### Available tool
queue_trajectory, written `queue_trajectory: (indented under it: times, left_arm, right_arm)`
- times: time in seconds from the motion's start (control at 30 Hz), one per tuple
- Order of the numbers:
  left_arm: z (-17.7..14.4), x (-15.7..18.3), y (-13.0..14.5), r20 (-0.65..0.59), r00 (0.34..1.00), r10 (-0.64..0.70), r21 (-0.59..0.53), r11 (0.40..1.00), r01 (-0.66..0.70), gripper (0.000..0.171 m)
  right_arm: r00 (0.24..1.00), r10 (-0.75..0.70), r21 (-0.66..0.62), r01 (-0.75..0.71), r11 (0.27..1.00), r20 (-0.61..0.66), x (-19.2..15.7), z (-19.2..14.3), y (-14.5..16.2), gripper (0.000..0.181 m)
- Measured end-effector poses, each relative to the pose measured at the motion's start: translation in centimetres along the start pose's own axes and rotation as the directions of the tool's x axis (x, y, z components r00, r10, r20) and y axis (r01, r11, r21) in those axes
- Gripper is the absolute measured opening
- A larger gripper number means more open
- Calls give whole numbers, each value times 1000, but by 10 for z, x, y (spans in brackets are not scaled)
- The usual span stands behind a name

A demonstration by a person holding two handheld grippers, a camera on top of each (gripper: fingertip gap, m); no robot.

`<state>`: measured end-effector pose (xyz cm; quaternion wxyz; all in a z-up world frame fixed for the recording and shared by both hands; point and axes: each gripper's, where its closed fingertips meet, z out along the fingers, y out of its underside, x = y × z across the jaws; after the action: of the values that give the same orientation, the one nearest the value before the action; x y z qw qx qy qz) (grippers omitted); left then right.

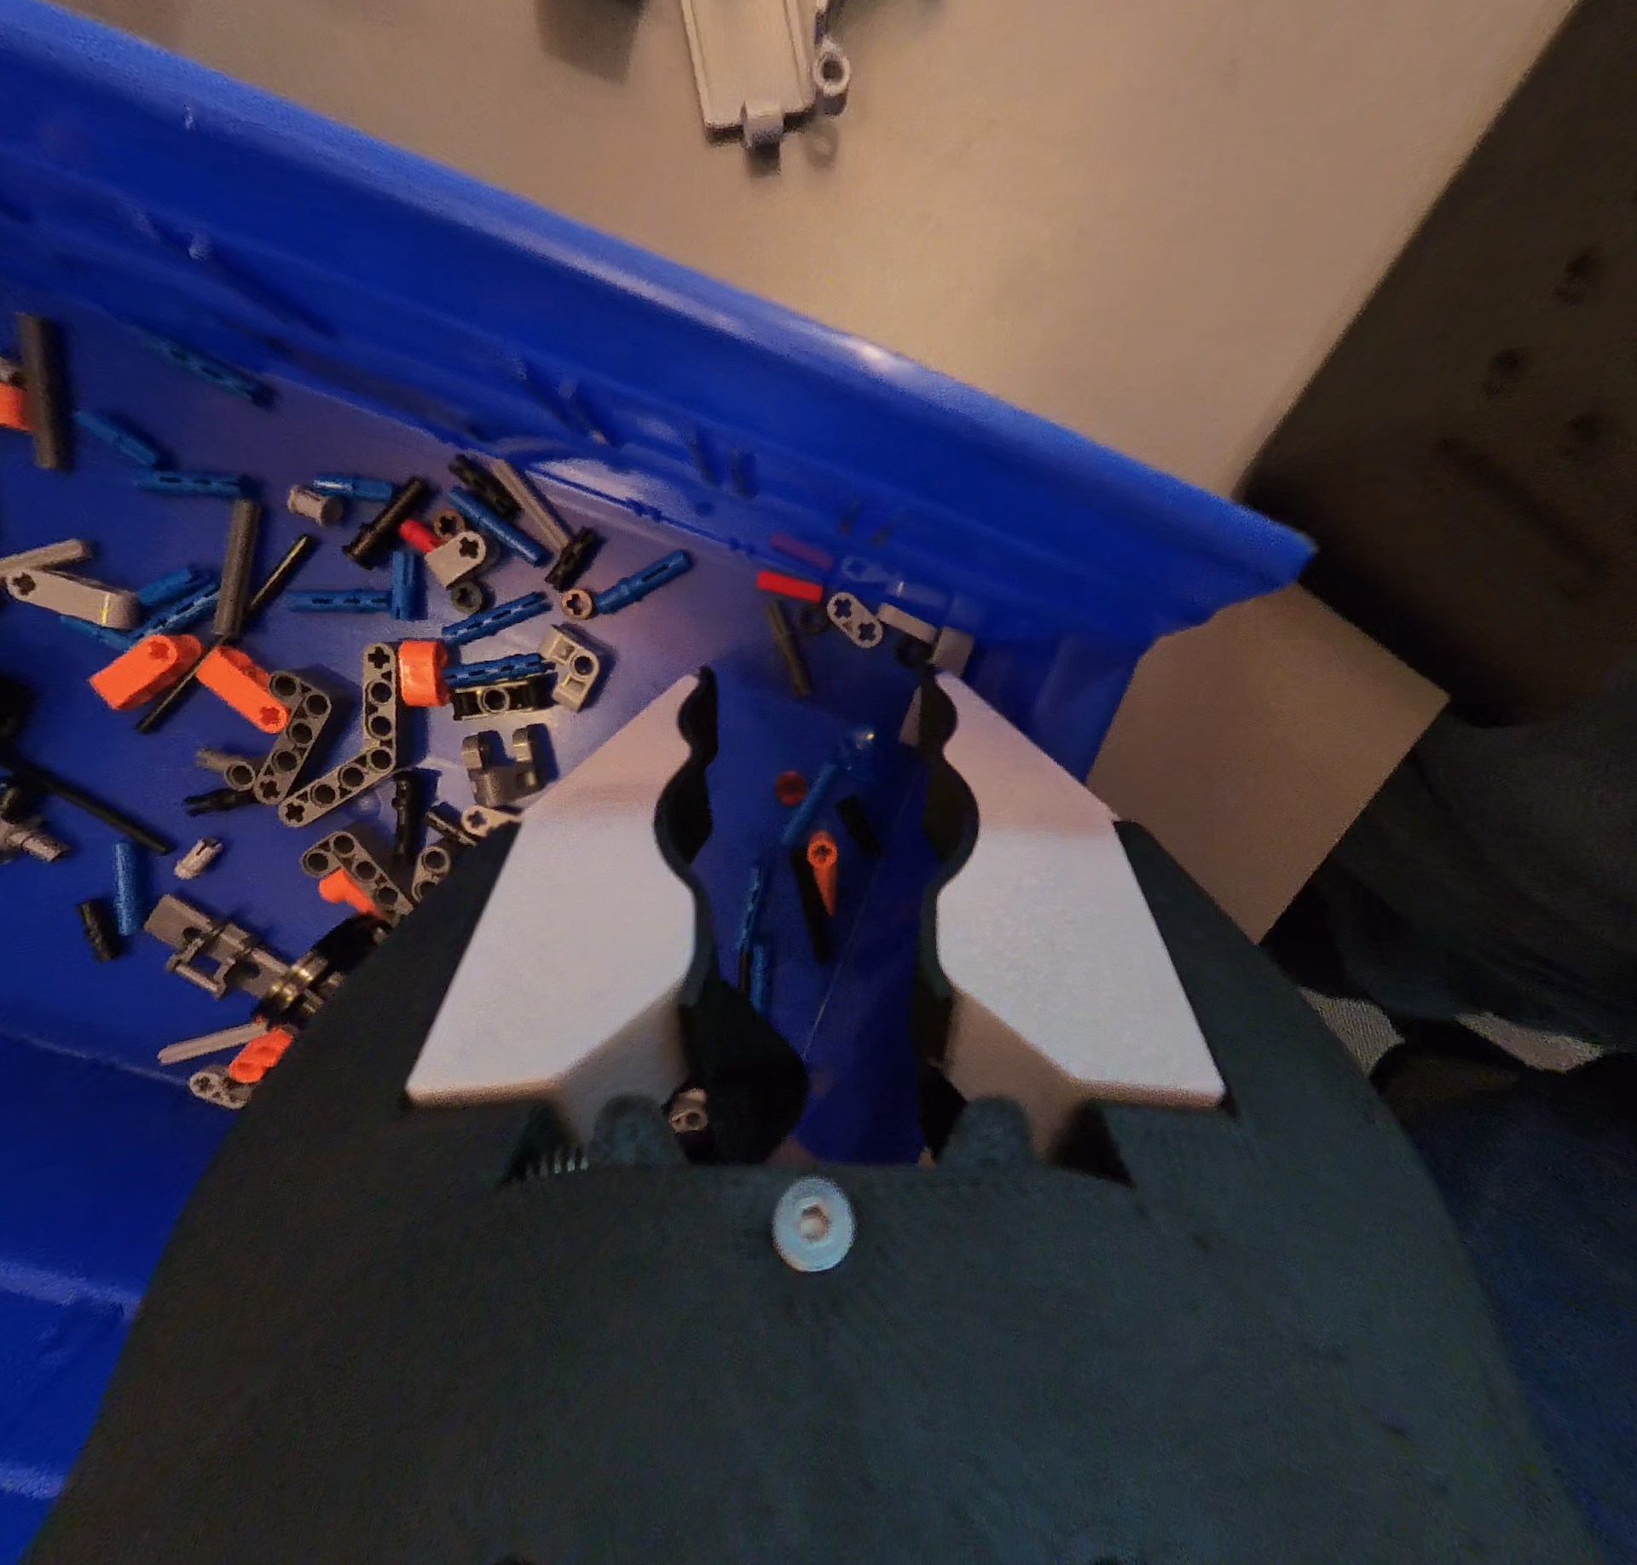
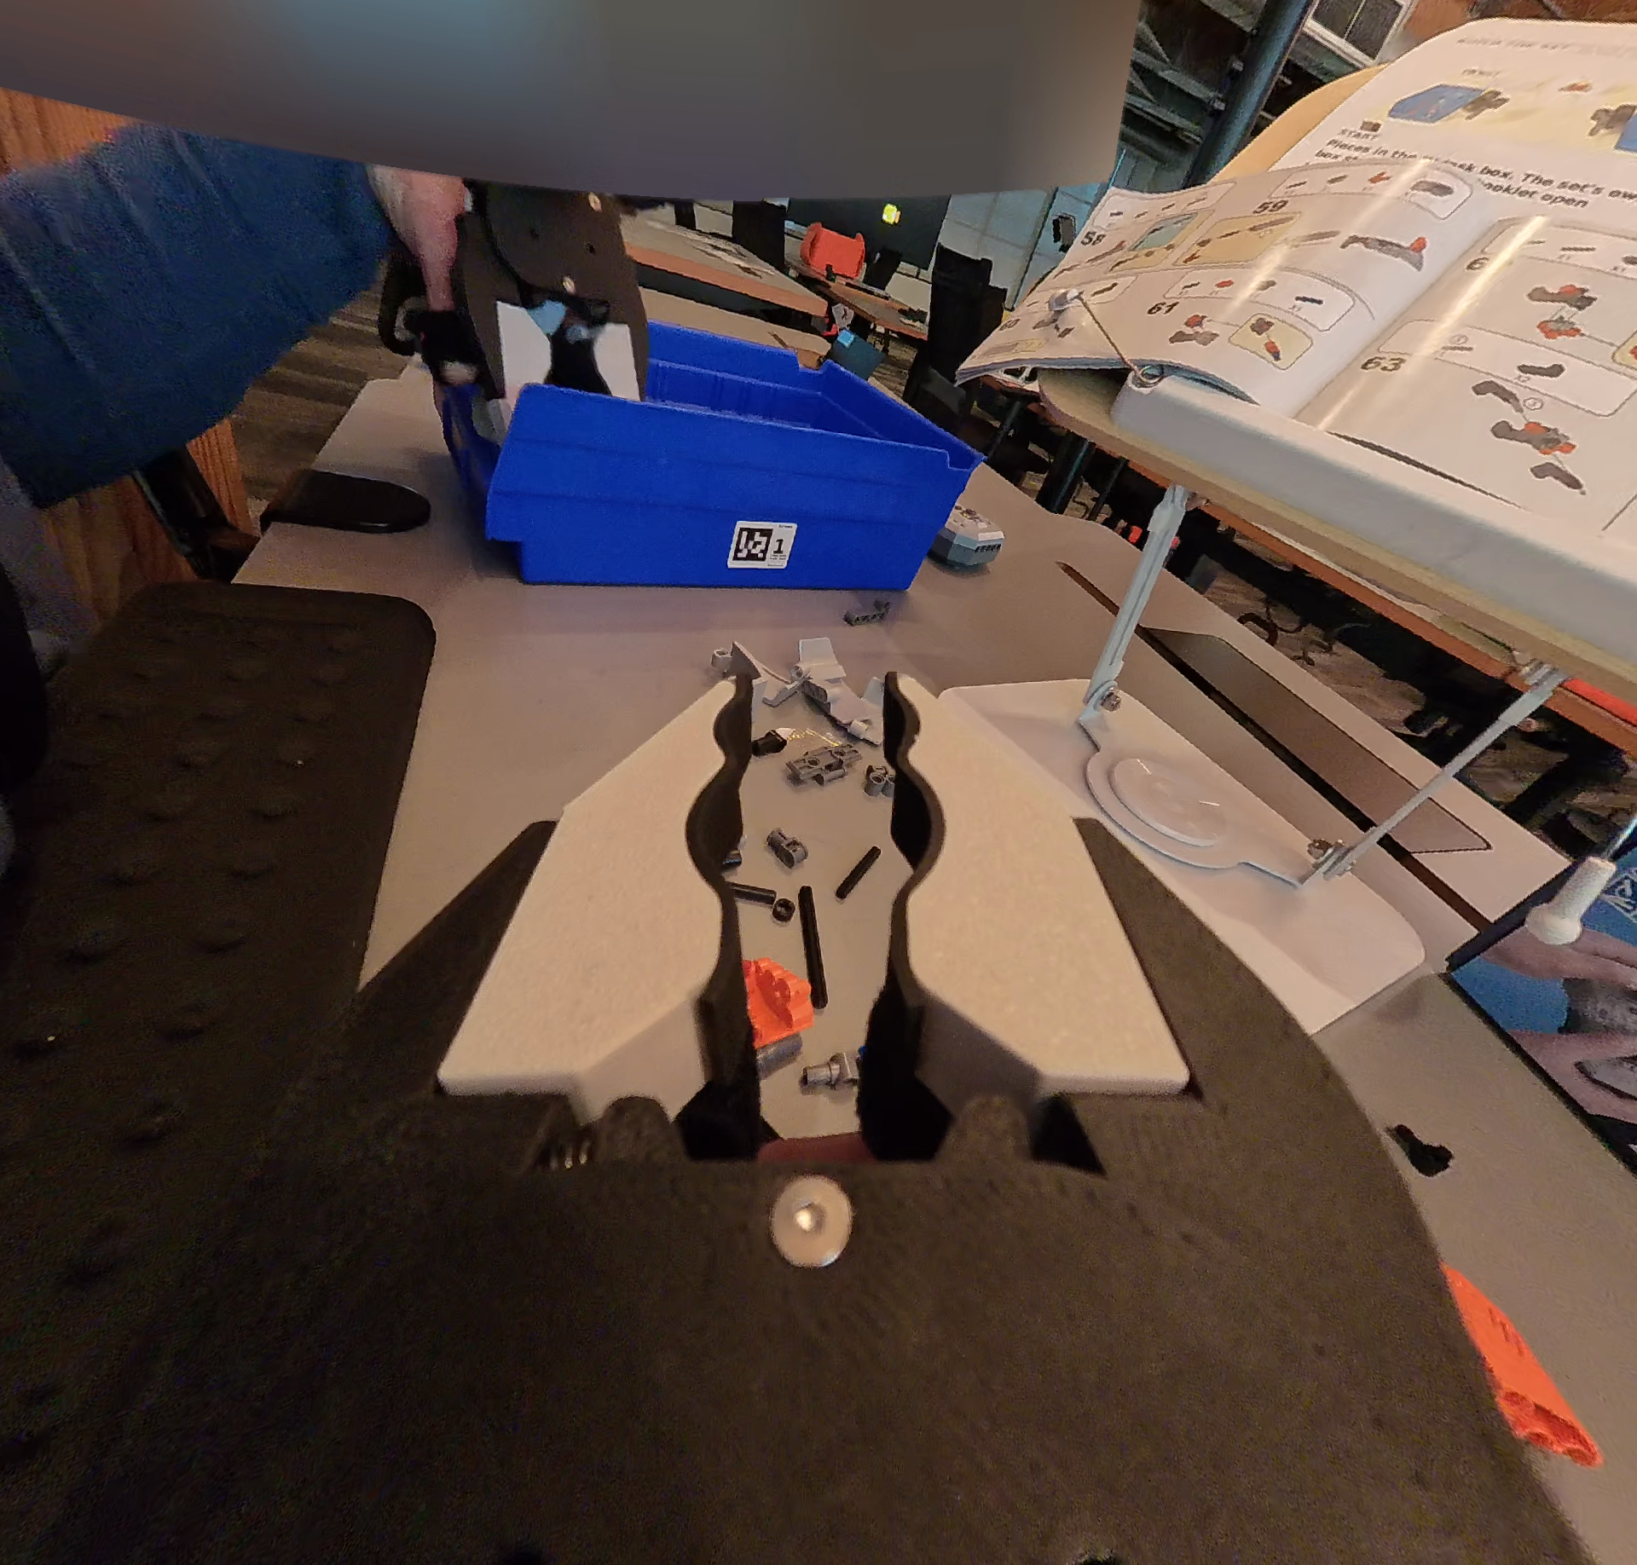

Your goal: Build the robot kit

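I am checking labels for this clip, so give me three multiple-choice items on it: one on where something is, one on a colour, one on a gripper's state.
1. Where is the left gripper?
A. over the blue bin
B. over the open booklet
C. on the black mat

2. What colour is the larger piece between the right gripper's fingers?
A. green
B. orange
C. white

3. How do the right gripper's jaws stand?
A. shut on a black pin
B. open, holding nothing
C. shut on the booklet

Answers:
1. A, since its fingers point down at loose pieces in the bin.
2. B, it lies bright orange on the table.
3. B, a clear gap shows the table between them.
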<state>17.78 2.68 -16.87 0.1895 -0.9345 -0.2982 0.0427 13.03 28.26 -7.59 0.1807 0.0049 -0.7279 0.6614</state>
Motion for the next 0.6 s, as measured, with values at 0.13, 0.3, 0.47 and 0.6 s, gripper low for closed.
queue_trajectory:
  times: [0.13,0.3,0.47,0.6]
  left_arm:
    - [3,-3,5,-58,998,4,-95,995,-10,56]
    - [-1,-7,19,-55,998,32,-282,958,-46,84]
    - [8,-16,33,-14,1000,10,-406,914,-14,120]
    - [14,-16,40,12,1000,-20,-408,913,23,143]
  right_arm:
    - [999,30,26,-30,999,11,-1,-2,-4,27]
    - [998,63,59,-65,996,30,-2,-5,-10,28]
    - [994,109,96,-111,989,30,3,-11,-16,28]
    - [994,108,97,-110,989,27,4,-11,-16,28]
